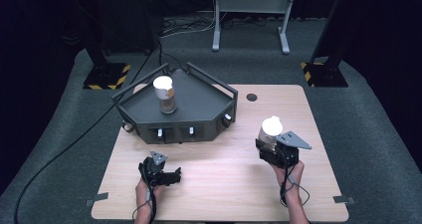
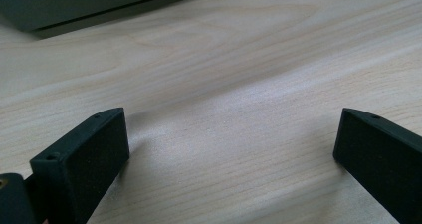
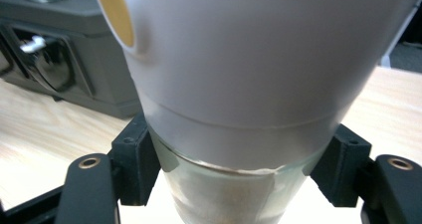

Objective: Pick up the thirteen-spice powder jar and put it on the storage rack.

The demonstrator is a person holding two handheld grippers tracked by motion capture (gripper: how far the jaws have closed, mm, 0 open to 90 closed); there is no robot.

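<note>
The left gripper [image 1: 164, 173] lies low on the wooden table [image 1: 219, 184], its 2 jaws spread wide apart over bare wood (nothing sits between them). Ahead of it stands a dark grey tray [image 1: 199, 102], carrying 1 white-capped glass jar [image 1: 165, 95] near its middle. To the right, the right gripper [image 1: 275, 152] has its jaws clamped on the glass body of a second white-capped jar [image 1: 270, 130], held upright, well apart from the tray.

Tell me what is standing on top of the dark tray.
One white-capped jar stands upright on the dark tray, left of centre. Its contents look brownish; the tray surface under its base is covered.
</note>
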